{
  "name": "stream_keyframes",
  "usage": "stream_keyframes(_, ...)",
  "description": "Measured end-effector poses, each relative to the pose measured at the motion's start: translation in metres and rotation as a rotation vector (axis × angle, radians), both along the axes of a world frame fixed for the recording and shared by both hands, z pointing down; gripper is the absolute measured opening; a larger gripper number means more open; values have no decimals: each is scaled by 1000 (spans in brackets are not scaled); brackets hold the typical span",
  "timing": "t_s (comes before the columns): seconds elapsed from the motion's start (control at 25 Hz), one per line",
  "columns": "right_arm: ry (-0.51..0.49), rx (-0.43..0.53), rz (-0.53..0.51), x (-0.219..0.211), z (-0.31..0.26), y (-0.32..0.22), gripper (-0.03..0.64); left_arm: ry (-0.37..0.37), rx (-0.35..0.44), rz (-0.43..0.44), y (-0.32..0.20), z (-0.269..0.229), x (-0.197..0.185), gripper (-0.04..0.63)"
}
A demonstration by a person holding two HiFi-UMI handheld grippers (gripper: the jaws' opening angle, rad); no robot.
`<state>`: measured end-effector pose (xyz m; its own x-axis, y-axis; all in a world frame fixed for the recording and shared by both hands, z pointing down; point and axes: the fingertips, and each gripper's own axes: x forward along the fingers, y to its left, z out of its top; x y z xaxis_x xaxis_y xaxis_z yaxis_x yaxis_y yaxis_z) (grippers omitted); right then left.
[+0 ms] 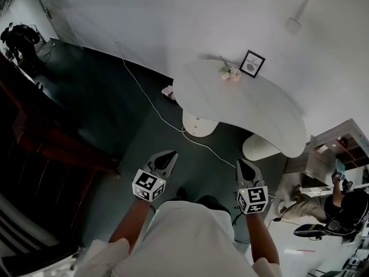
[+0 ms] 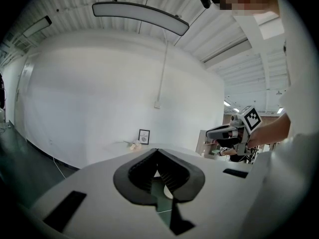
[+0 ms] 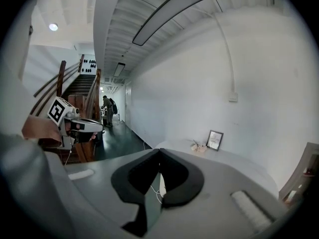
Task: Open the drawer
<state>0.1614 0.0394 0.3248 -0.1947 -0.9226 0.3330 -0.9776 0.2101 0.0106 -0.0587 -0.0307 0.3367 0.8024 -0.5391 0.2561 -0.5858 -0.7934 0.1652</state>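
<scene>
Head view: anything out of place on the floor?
A thin white cable trails loose across the dark floor and under the white curved table; a small pale crumpled thing lies by the table's edge. Nothing looks spilled.

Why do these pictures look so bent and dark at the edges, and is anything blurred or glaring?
Head view: the wide lens bows the white table and the wall; the wooden staircase side is dim. Left gripper view: a black ring surrounds the frame, and the ceiling light looks bowed, without harsh glare. Right gripper view: same black ring; the framed picture is fairly sharp.
</scene>
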Motion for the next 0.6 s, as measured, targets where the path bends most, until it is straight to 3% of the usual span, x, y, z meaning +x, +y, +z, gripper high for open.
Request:
stream_keyframes(0.28, -3, -23, 24, 6, 8, -12, 11, -3, -23, 28, -15, 11, 8, 8)
stream_keyframes(0.6, -19, -39, -13, 22, 23, -47, 11, -16, -35, -14, -41, 22, 24, 8)
